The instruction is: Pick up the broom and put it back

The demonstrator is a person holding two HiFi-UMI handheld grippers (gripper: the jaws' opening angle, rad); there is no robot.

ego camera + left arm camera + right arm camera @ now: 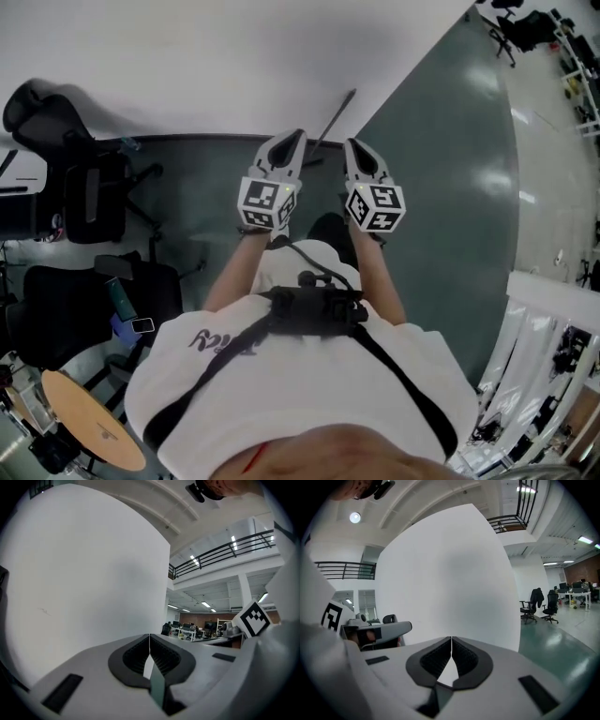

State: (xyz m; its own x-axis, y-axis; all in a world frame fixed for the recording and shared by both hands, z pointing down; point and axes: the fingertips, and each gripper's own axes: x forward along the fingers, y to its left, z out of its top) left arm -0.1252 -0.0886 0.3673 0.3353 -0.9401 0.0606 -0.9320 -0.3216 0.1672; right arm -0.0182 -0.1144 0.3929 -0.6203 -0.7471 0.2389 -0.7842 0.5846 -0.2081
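The broom leans against the white wall; it shows as a thin dark handle slanting up to the right, its lower end hidden behind the grippers. My left gripper and right gripper are held side by side in front of me, pointing at the wall's foot on either side of the handle. Neither touches it. In the left gripper view the left gripper has its jaws together with nothing between them. The right gripper is likewise shut and empty. Neither gripper view shows the broom.
Black office chairs stand at the left by the wall, and a round wooden table is at the lower left. A white rack stands at the right. Green floor runs on past the wall's corner to desks and chairs.
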